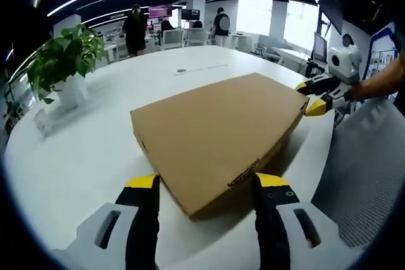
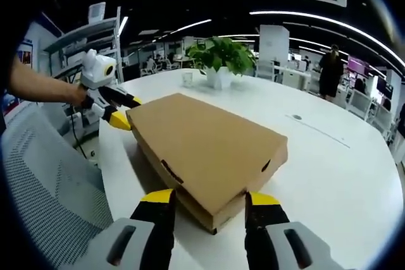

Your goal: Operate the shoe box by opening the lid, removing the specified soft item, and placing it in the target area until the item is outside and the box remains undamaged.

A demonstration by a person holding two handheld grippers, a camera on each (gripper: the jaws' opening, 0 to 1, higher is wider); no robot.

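Note:
A closed brown cardboard shoe box [image 1: 218,134] lies flat on the white table [image 1: 82,162], lid down. My left gripper [image 1: 207,181] is open, and its yellow-tipped jaws straddle the box's near corner. In the right gripper view the same box [image 2: 205,147] runs away from me. My right gripper [image 2: 209,197] is open around the opposite corner. Each gripper shows in the other's view: the right gripper [image 1: 314,97] at the box's far right corner, the left gripper [image 2: 119,110] at the far left corner, held by a person's hand. The soft item is hidden inside the box.
A potted plant [image 1: 63,61] in a white pot stands on the table's far side, with a small cup [image 2: 187,78] near it. A grey mesh chair [image 2: 47,175] sits against the table edge beside me. People stand by desks in the background [image 1: 135,28].

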